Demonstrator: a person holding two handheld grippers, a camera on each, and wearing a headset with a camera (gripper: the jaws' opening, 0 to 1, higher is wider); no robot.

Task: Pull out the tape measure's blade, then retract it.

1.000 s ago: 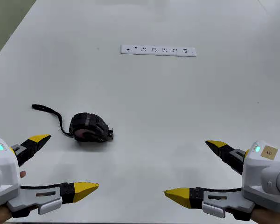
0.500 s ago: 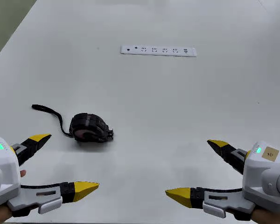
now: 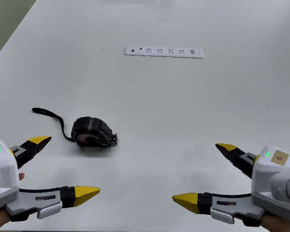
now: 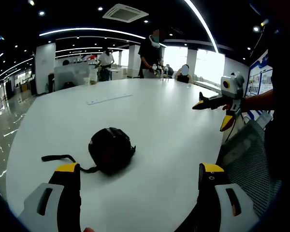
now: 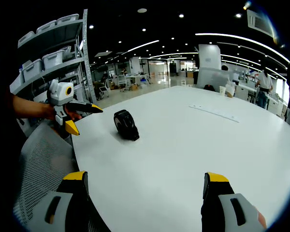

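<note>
1. The tape measure [image 3: 93,132] lies on the white table [image 3: 193,111], left of centre in the head view. It is just ahead of the left gripper [image 3: 70,165] and touches neither gripper.
2. Its long axis runs roughly left to right across the table. The blade end, a small tab at the lower right corner of the black case, points towards the right gripper's side. The case looks to be resting on a flat side.
3. A black strap [image 3: 50,118] trails from the case's left end, curling away to the left and farther from the person.
4. The left gripper hovers over the near table with its jaws wide apart, holding nothing.
5. The right gripper [image 3: 199,171] hovers at the near right with its jaws also spread wide. It holds nothing and is well apart from the tape measure.
6. A white power strip [image 3: 164,52] lies far across the table, well beyond the case.
7. Bare tabletop surrounds the case on every side, with a wide stretch between the two grippers.
8. The table's left edge crosses the upper left corner of the head view, well away from the strap.
</note>
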